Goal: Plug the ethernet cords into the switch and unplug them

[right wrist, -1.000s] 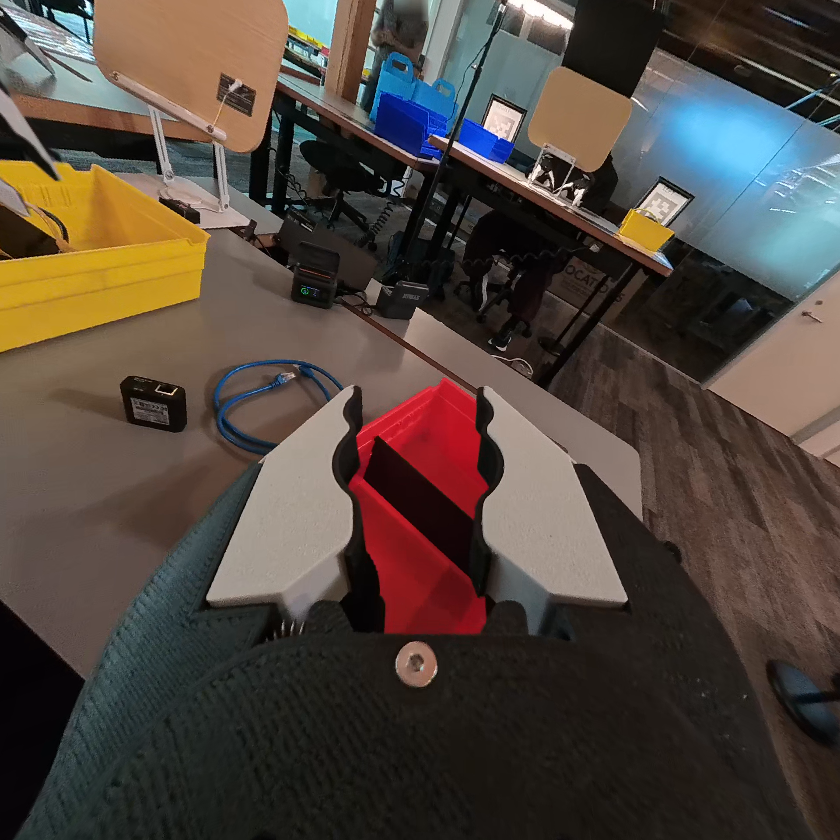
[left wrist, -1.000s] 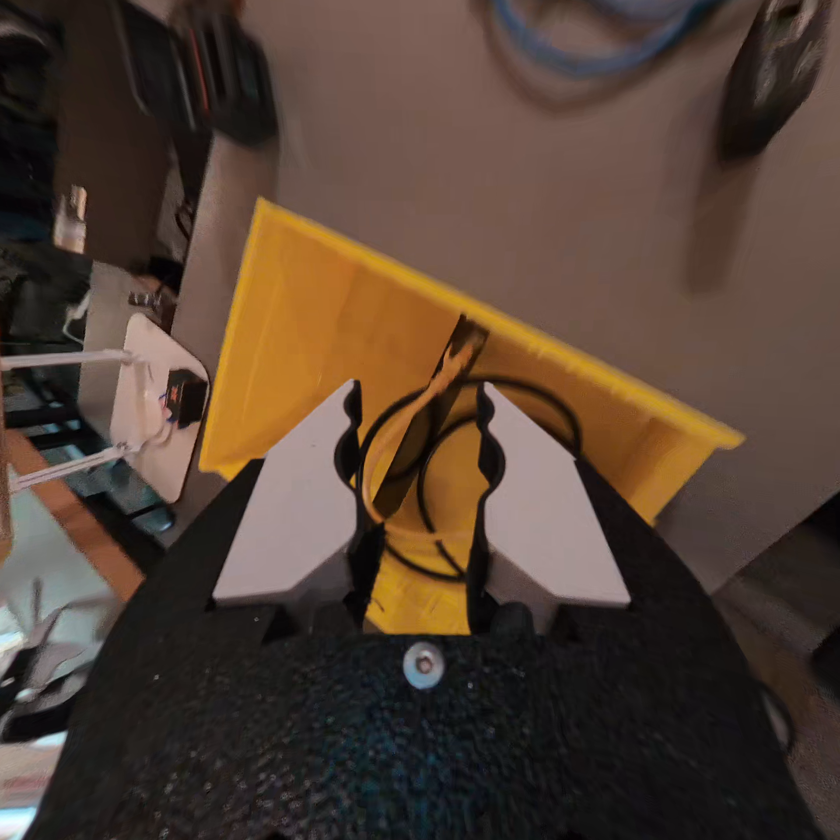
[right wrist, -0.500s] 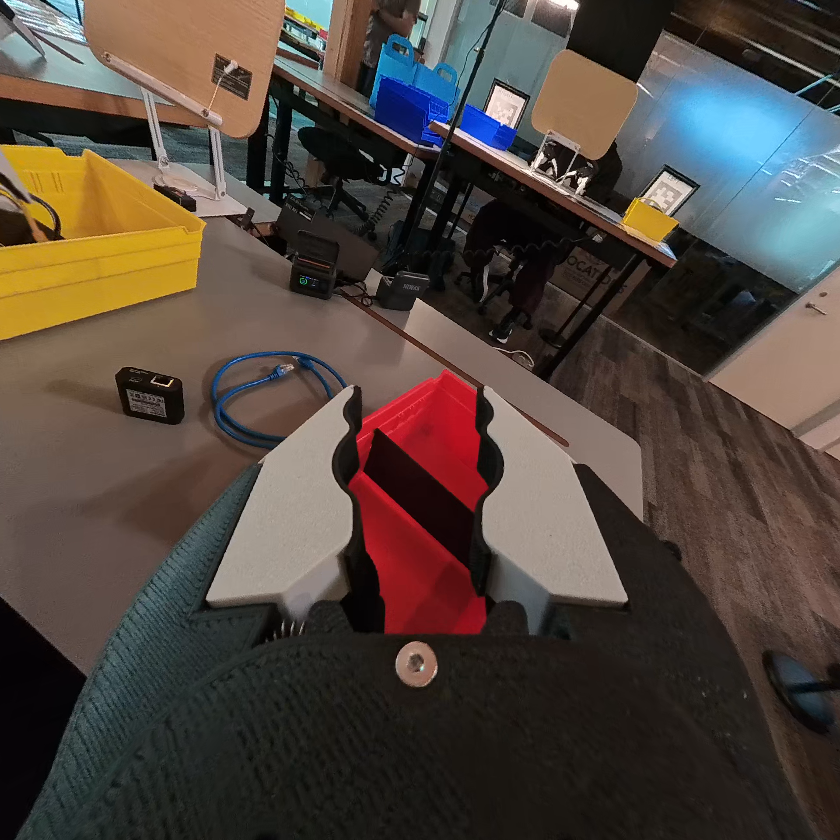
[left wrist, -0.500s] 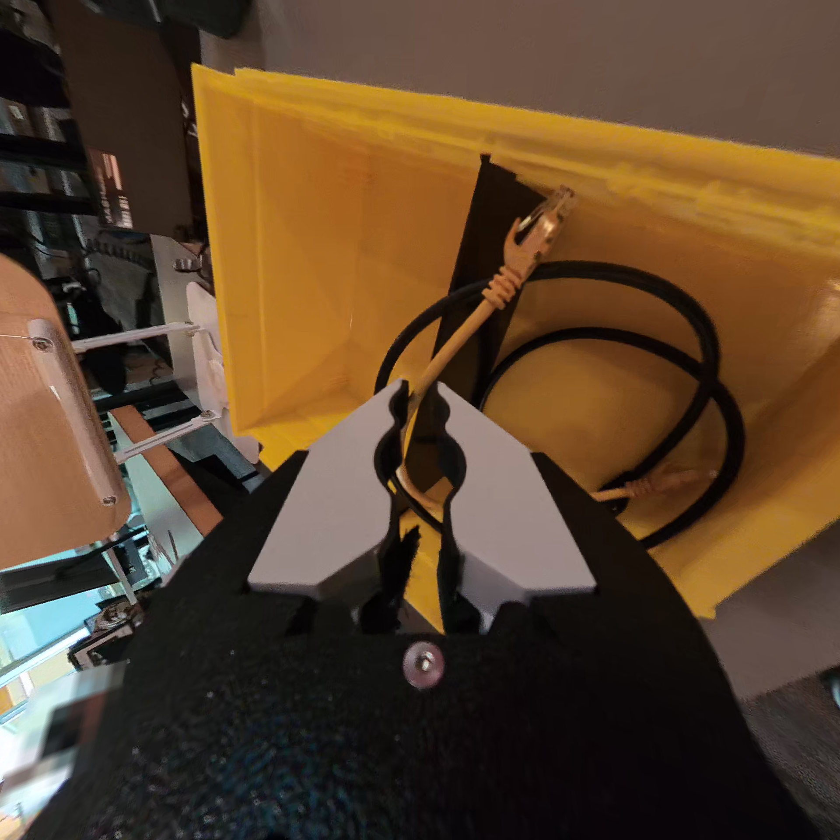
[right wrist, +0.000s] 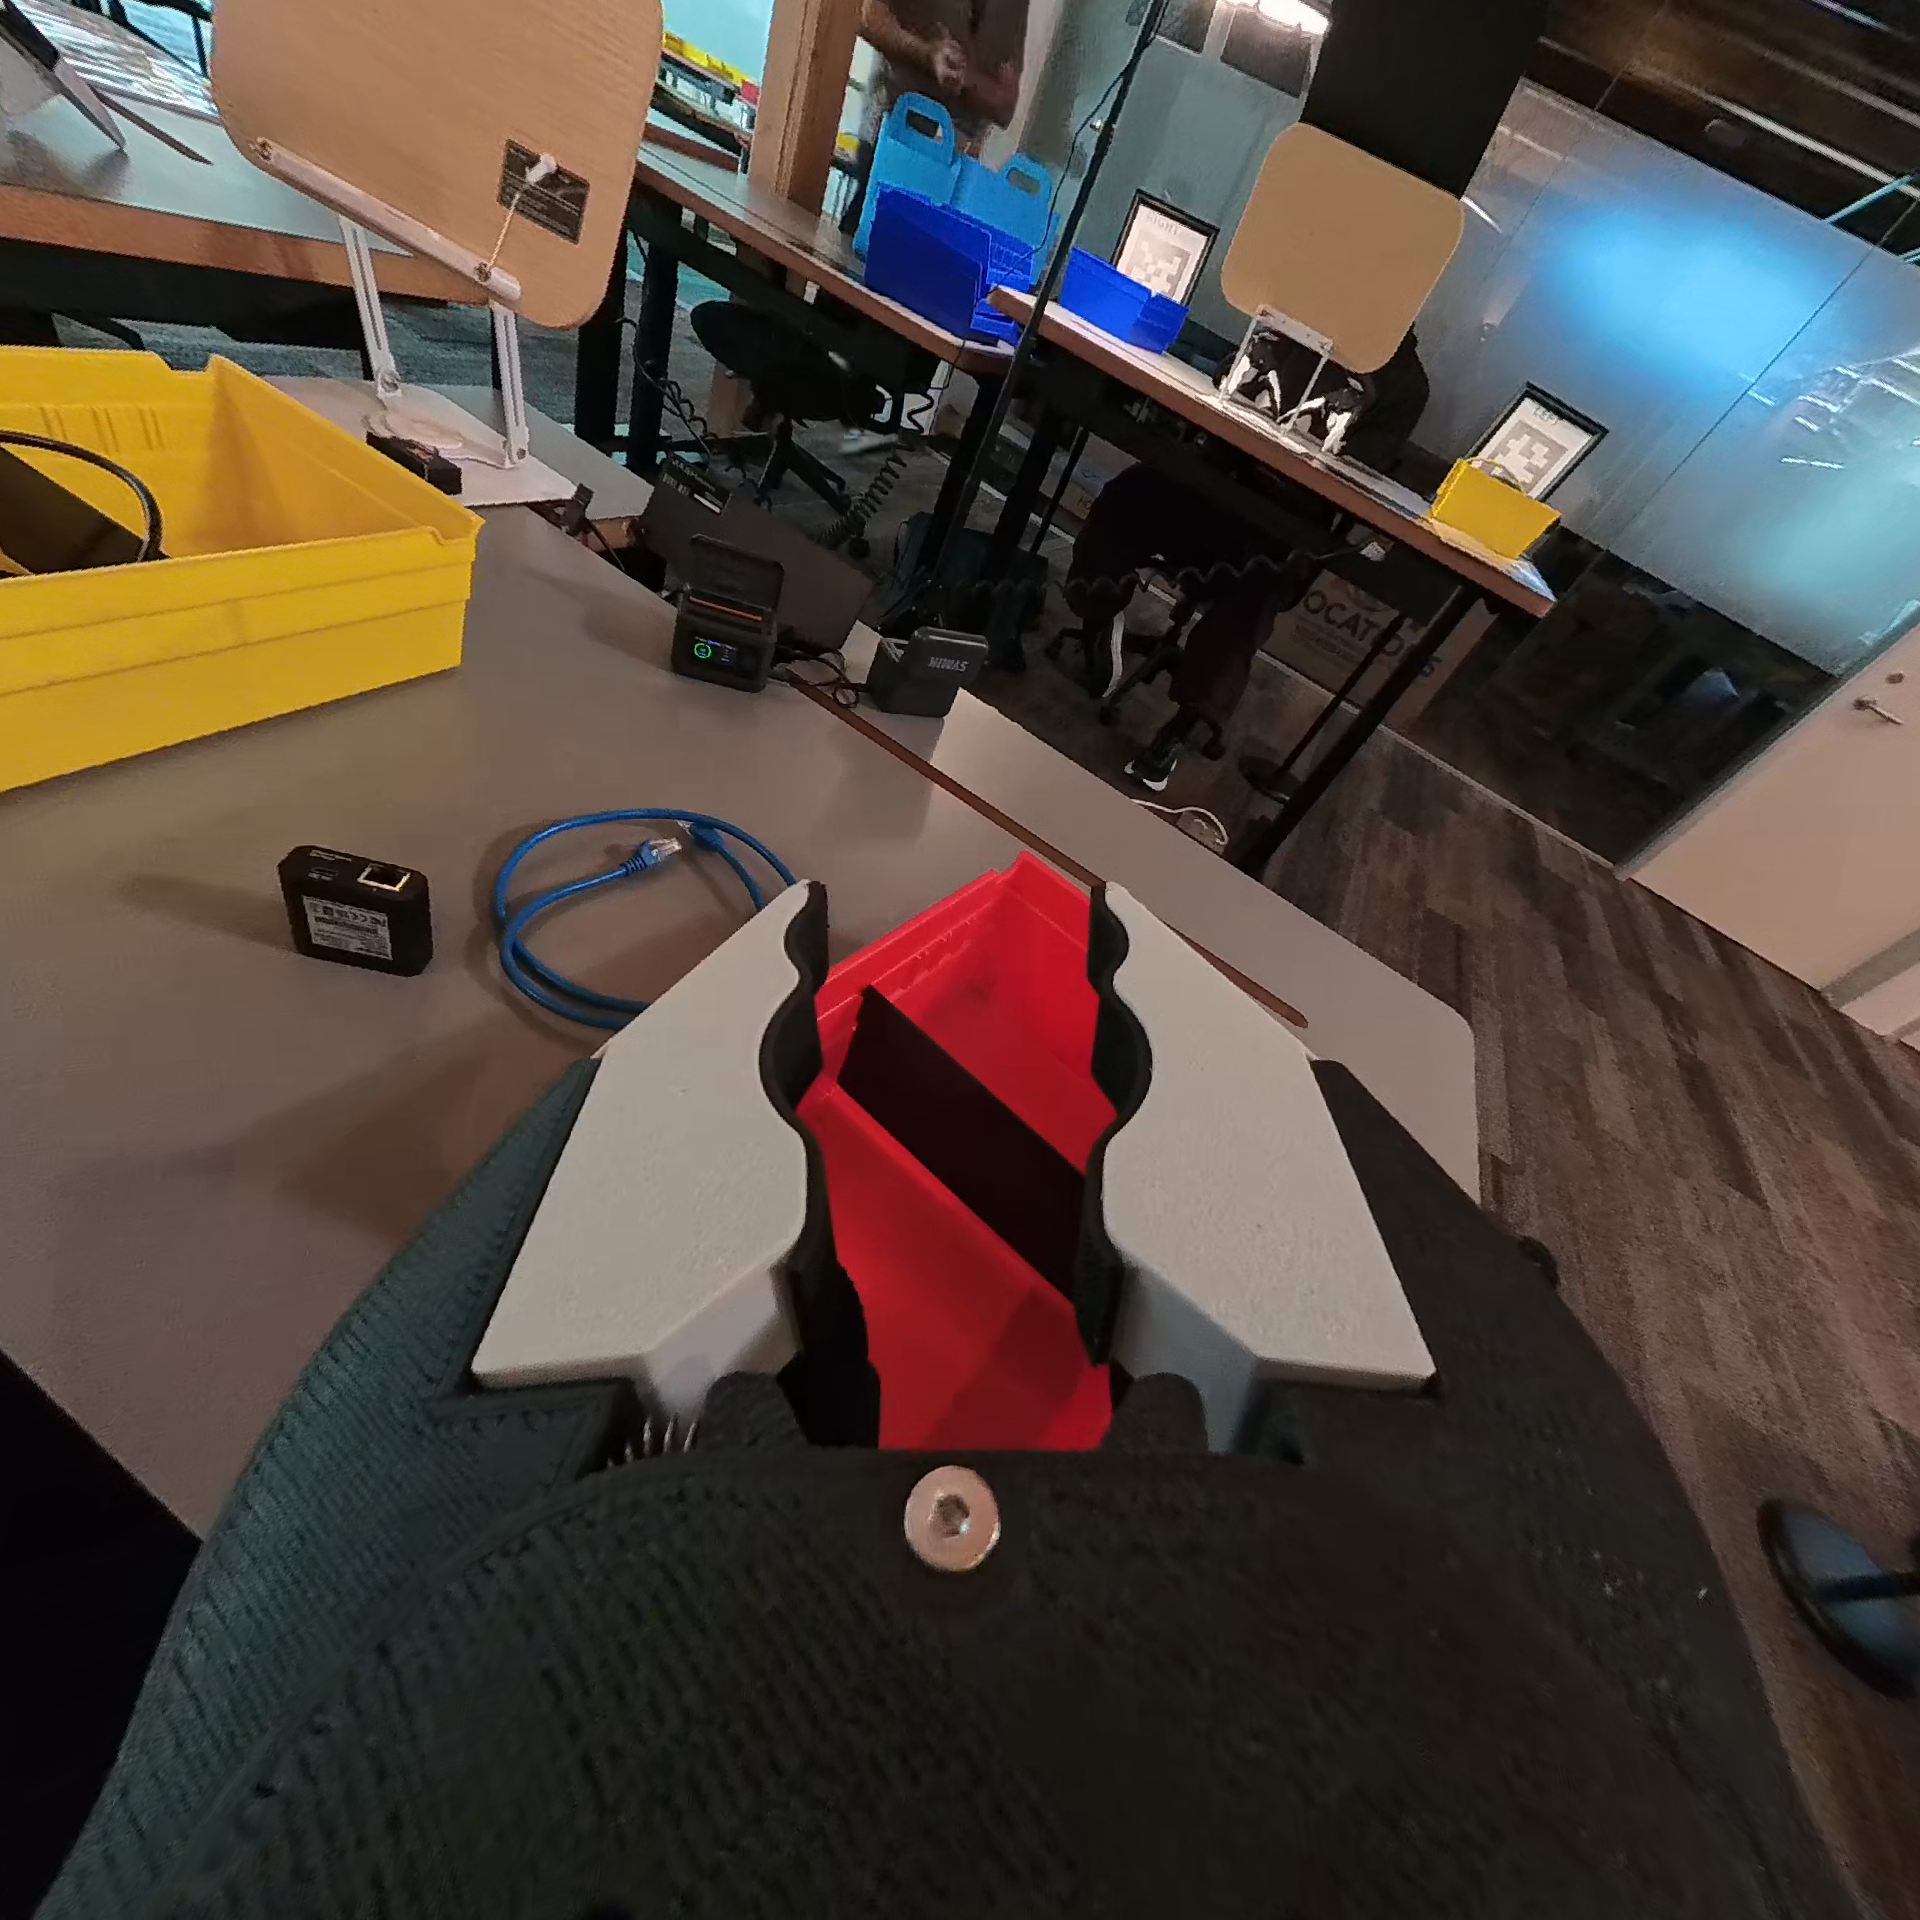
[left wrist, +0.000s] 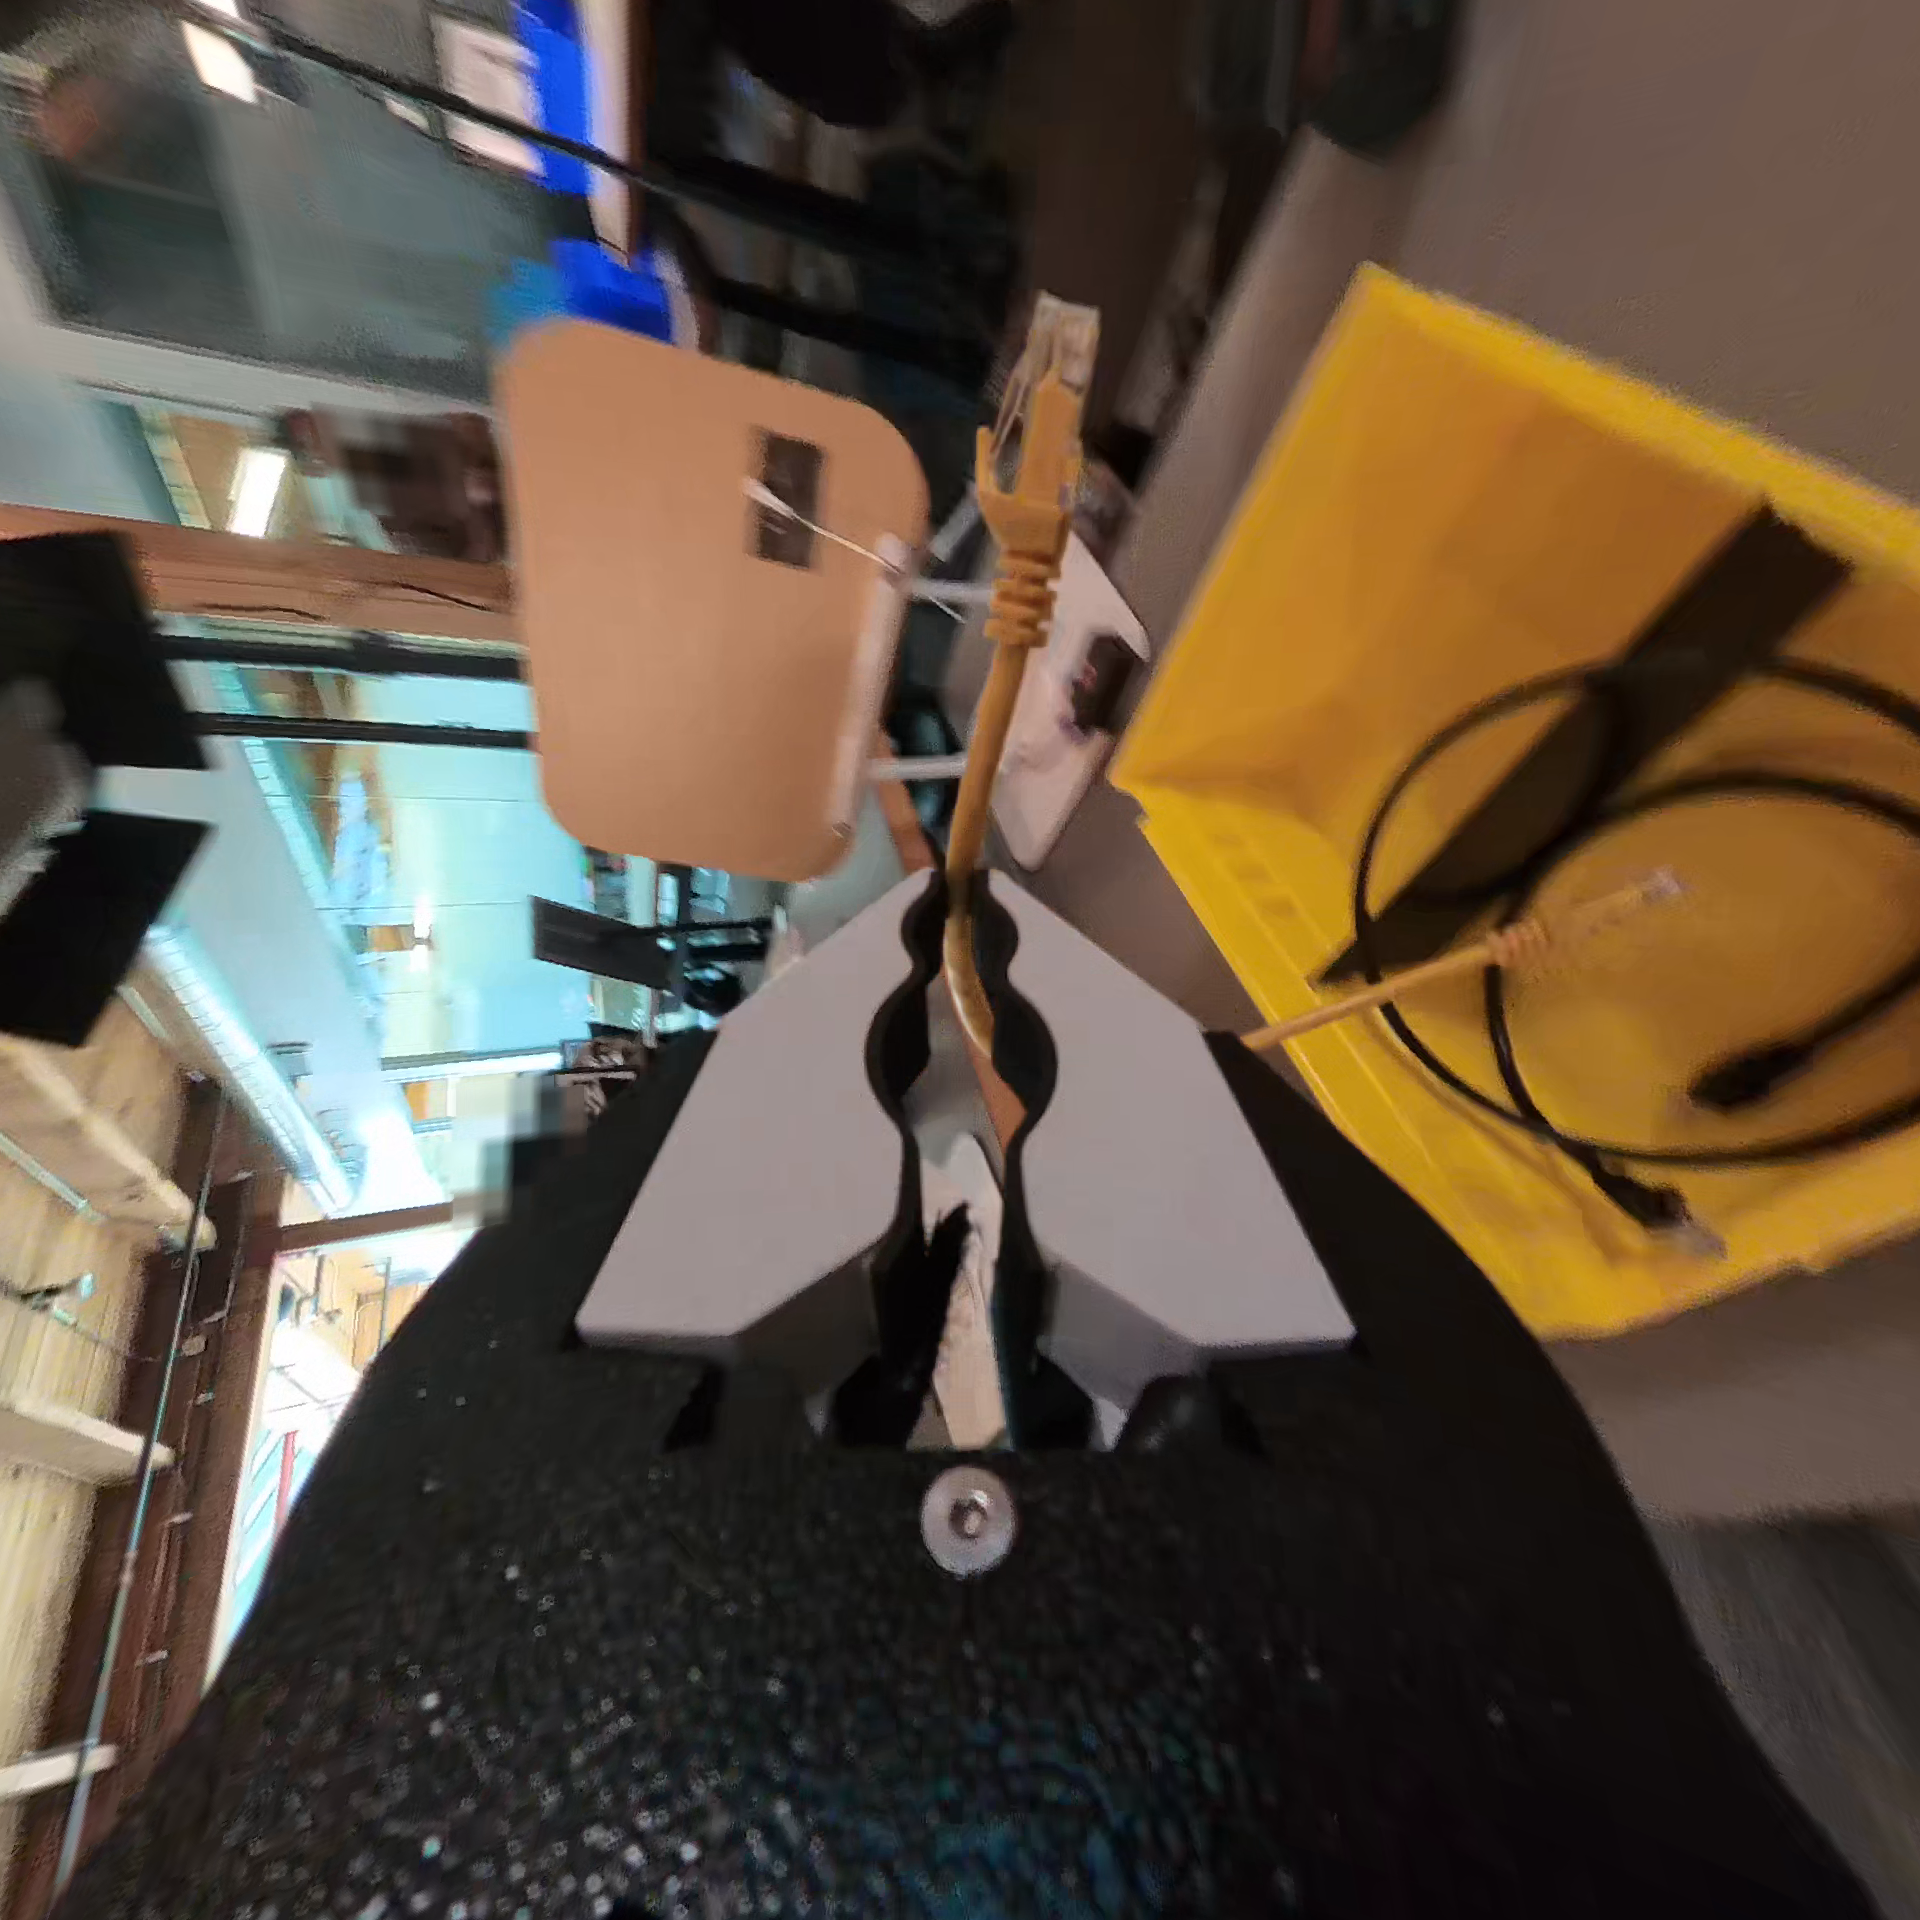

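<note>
My left gripper (left wrist: 958, 894) is shut on a yellow ethernet cord (left wrist: 1023, 540) and holds it in the air, the clear plug pointing away from me. The cord's other end (left wrist: 1558, 935) trails into the yellow bin (left wrist: 1299, 499), where a black cable (left wrist: 1870, 1101) lies coiled. My right gripper (right wrist: 958, 914) is open and empty above a red bin (right wrist: 966, 1226) with a black divider. The small black switch (right wrist: 355, 908) sits on the grey table (right wrist: 260, 1091), left of my right gripper. A blue ethernet cord (right wrist: 582, 914) lies coiled beside it.
The yellow bin (right wrist: 229, 582) stands at the table's far left. A wooden board on a white stand (right wrist: 436, 145) is behind it. Two small black devices (right wrist: 727, 634) sit at the table's far edge. The table edge drops to the floor on the right.
My left gripper has closed on the yellow cord, lifted it out of the yellow bin and swung away to the left. The right gripper has barely moved.
</note>
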A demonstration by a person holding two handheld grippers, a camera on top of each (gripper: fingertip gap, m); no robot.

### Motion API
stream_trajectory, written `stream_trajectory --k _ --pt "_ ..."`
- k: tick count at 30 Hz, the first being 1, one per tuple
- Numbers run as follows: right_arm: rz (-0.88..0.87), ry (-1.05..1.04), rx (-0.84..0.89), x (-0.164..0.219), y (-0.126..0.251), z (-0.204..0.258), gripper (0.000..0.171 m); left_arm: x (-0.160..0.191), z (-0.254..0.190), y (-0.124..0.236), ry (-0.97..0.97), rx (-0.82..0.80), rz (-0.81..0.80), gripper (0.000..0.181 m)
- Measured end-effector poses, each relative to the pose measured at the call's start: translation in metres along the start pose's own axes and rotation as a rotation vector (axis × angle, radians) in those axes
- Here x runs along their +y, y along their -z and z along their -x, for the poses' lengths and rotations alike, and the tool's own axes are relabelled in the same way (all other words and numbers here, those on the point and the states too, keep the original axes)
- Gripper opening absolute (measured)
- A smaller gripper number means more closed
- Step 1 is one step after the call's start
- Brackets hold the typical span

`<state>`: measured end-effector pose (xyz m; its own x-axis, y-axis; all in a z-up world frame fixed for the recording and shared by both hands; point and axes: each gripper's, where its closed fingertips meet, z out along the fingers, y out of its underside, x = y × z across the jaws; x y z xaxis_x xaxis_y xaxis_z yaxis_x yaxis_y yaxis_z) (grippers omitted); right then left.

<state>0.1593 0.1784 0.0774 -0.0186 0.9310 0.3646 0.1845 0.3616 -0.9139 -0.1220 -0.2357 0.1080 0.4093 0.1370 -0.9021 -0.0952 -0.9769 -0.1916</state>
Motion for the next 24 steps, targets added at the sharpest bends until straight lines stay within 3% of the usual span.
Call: stream_trajectory --k 1,6,10,16,21,22,24 --pt "-0.001 -0.001 -0.001 0.000 0.000 0.000 0.049 -0.014 0.010 0.009 0.037 -0.042 -0.055 0.002" --pt "-0.003 0.001 -0.003 -0.001 0.000 0.001 0.049 -0.100 0.023 0.043 0.229 -0.097 -0.414 0.002" --pt "-0.004 0.001 -0.001 -0.001 0.001 0.000 0.049 -0.149 0.001 0.030 0.318 -0.040 -0.531 0.002" --pt "-0.009 -0.005 0.004 0.000 0.003 -0.004 0.049 -0.196 -0.094 -0.037 0.339 0.241 -0.481 0.002" --pt "-0.001 -0.003 0.002 0.002 0.002 -0.005 0.049 -0.207 -0.189 -0.076 0.220 0.456 -0.350 0.006" --pt "-0.002 -0.002 0.003 0.002 0.002 -0.005 0.049 -0.207 -0.204 -0.079 0.188 0.489 -0.333 0.018" --pt "-0.011 -0.007 0.010 0.000 0.002 -0.005 0.050 -0.201 -0.217 -0.086 0.112 0.452 -0.296 0.069"
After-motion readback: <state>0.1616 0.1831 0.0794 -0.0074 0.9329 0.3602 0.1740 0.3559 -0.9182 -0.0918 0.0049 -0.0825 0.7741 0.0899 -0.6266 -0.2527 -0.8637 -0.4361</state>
